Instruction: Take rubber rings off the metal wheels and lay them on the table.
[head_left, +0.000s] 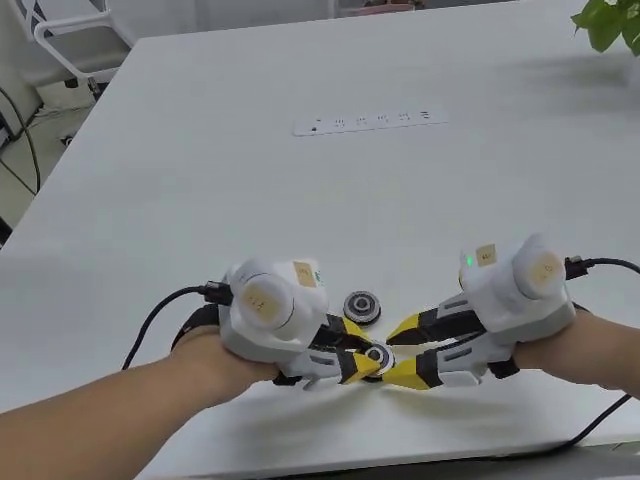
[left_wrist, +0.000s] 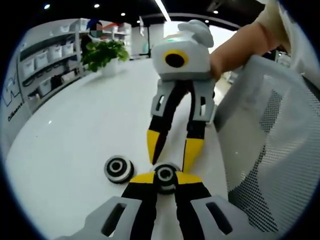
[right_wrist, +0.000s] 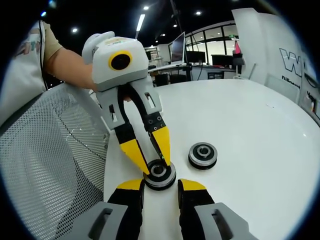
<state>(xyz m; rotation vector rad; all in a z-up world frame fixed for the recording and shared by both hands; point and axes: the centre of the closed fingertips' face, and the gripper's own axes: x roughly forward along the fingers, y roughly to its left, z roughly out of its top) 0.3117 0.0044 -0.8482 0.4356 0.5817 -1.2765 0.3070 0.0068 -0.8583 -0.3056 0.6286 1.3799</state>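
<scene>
Rubber-ringed metal wheel (right_wrist: 160, 174) is lying on the white bench (head_left: 300, 200), left tongs (left_wrist: 165, 178) pinching it steady while right tongs (right_wrist: 161, 184), spread, are straddling it, likely to peel its ring.

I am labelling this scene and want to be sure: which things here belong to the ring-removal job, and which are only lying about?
Job:
left gripper
right gripper
held wheel, between the two grippers
second wheel, loose on the table

Lying about:
power strip
plant
mesh chair
</scene>
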